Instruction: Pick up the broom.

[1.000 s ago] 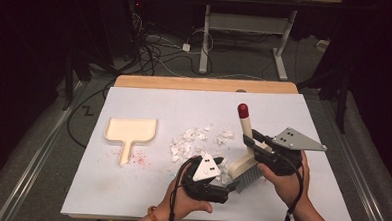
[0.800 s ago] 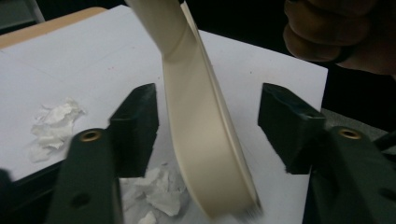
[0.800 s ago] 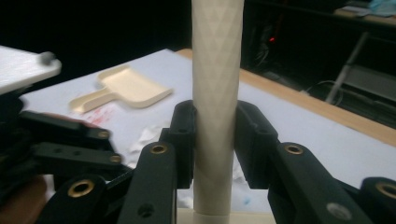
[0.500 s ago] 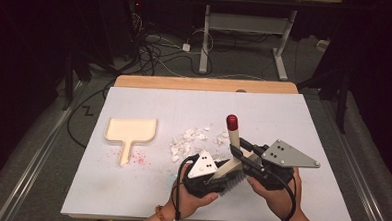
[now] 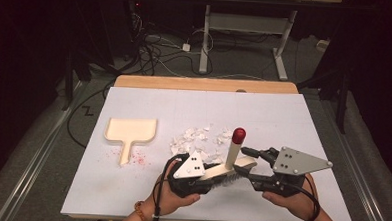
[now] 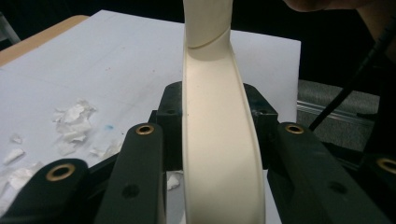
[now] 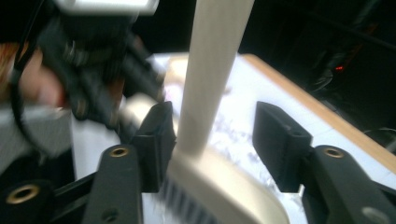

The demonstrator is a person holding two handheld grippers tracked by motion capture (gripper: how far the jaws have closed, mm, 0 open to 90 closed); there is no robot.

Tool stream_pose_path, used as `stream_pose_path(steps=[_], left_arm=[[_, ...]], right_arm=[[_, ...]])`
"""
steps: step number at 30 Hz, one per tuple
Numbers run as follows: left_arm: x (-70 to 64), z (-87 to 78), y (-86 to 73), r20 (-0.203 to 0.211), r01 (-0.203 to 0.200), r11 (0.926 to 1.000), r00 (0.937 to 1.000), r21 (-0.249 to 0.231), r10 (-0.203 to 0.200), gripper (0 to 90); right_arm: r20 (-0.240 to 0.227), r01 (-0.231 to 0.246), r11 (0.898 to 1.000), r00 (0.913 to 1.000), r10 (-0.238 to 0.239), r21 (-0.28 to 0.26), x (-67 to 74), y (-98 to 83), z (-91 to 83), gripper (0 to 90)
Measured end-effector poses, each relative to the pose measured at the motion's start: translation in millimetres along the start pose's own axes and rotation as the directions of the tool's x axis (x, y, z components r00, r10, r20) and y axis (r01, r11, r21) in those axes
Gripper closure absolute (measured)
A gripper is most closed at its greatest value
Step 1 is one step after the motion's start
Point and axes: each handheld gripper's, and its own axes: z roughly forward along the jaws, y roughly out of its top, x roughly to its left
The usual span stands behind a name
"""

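A cream brush (image 5: pixel 231 164) with a red-tipped handle sits low on the white surface (image 5: pixel 283 119), at about six o'clock from its centre, between the person's two hands. Its handle stands nearly upright, the red tip at twelve o'clock from the brush head, and the dark bristles face down toward the surface.

The left tongs (image 5: pixel 208 173) are clamped on the brush head; in the left gripper view the curved cream back of the brush (image 6: pixel 217 140) is squeezed between the two black jaws and runs away toward twelve o'clock.

The right tongs (image 5: pixel 249 165) lie at three o'clock from the brush. Their jaws have just been opening: in the right gripper view the handle (image 7: pixel 210 70) rises between them, the left jaw close against it and the right jaw standing clear, so the pads no longer press it.

A heap of torn white paper scraps (image 5: pixel 195 138) lies just beyond the brush, at about eleven o'clock from it. A cream dustpan (image 5: pixel 130 132) rests well apart at nine o'clock, with red specks by its handle.

No brand, label or writing can be read on any of these things.
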Motion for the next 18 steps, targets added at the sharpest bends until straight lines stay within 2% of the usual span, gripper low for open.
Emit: stream_pose_path(steps=[1, 4, 6, 7, 11, 12, 14, 16, 17, 18], left_arm=[[2.0, -4.2, 0.4, 0.024, -0.013, 0.9999, 0.9996, 0.004, 0.012, 65.0], [1.6, -6.7, 1.0, 0.070, -0.048, 0.9983, 0.9965, 0.033, 0.046, 64.9], [0.5, -6.2, 1.0, 0.079, -0.062, 0.9970, 0.9952, 0.046, 0.058, 64.9], [-0.8, -3.9, 0.7, 0.111, -0.079, 0.9950, 0.9913, 0.062, 0.071, 64.9], [-5.0, 1.1, 1.2, 0.177, -0.130, 0.9876, 0.9778, 0.089, 0.112, 64.9], [-6.5, 2.2, 1.2, 0.192, -0.142, 0.9853, 0.9737, 0.094, 0.122, 64.9], [-9.4, 4.2, 0.9, 0.222, -0.163, 0.9814, 0.9655, 0.102, 0.137, 64.9], [-11.8, 5.7, 0.7, 0.241, -0.176, 0.9788, 0.9595, 0.106, 0.146, 64.9], [-12.6, 6.0, 0.9, 0.247, -0.182, 0.9775, 0.9572, 0.107, 0.151, 64.8], [-13.0, 6.1, 0.8, 0.252, -0.182, 0.9777, 0.9558, 0.105, 0.151, 64.9]], right_arm=[[-0.008, 0.020, 1.000, 0.9998, -0.020, 0.019, -0.8, -2.4, -0.7, 46.9], [-0.087, 0.058, 0.996, 0.9948, -0.052, 0.072, -3.8, -12.0, 0.8, 40.5], [-0.103, 0.070, 0.993, 0.9929, -0.060, 0.092, -3.8, -15.2, 2.4, 38.3], [-0.132, 0.102, 0.986, 0.9876, -0.085, 0.130, -3.1, -21.2, 6.9, 33.2], [-0.180, 0.119, 0.975, 0.9800, -0.085, 0.186, -3.9, -28.5, 16.8, 27.8], [-0.214, 0.116, 0.972, 0.9743, -0.071, 0.206, -3.7, -30.7, 19.5, 27.4], [-0.283, 0.134, 0.962, 0.9570, -0.064, 0.237, -1.9, -35.3, 25.1, 28.0], [-0.346, 0.185, 0.949, 0.9340, -0.088, 0.256, 1.0, -38.5, 30.4, 29.9], [-0.345, 0.178, 0.948, 0.9353, -0.080, 0.265, 3.8, -39.6, 32.2, 36.7], [-0.354, 0.176, 0.944, 0.9326, -0.069, 0.278, 5.3, -40.5, 33.9, 40.9]])
